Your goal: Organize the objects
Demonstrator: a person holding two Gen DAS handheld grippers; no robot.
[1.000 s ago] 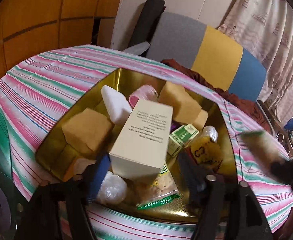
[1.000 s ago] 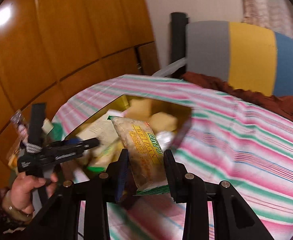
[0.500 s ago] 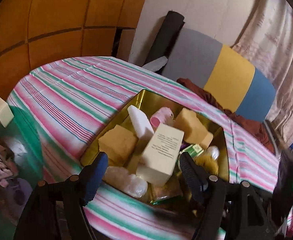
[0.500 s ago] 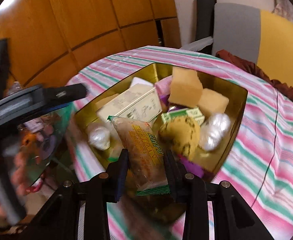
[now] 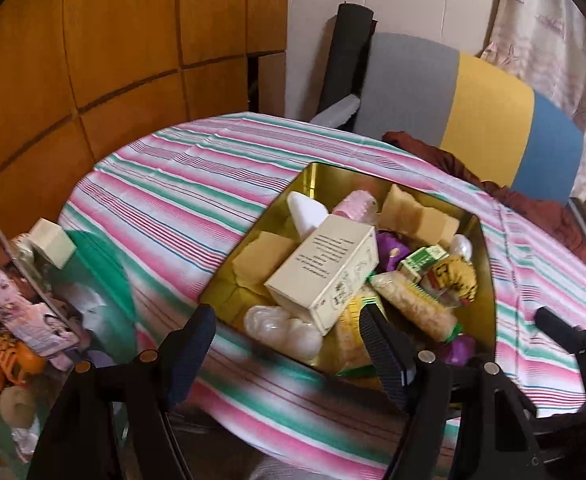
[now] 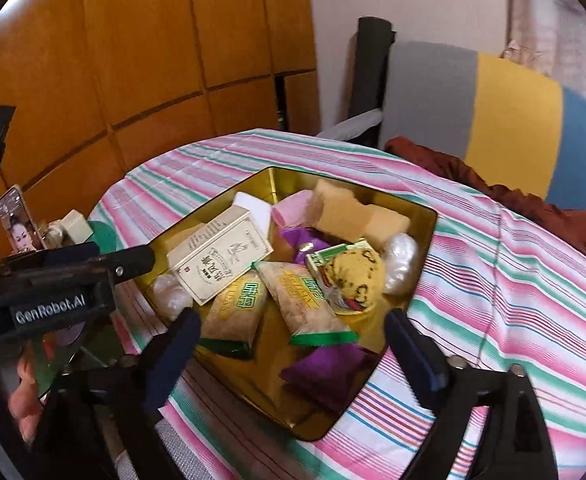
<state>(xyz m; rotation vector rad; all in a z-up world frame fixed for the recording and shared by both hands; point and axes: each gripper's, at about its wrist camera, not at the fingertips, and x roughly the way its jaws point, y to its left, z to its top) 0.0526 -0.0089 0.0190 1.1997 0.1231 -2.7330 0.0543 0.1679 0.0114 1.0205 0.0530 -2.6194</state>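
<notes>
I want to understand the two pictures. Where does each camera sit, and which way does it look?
Left wrist: on the left gripper, looking down at the gold tin; both open fingers show.
Right wrist: on the right gripper, jaws opening, nothing between; left gripper and a hand show.
Shared: tin, cream box, striped tablecloth.
</notes>
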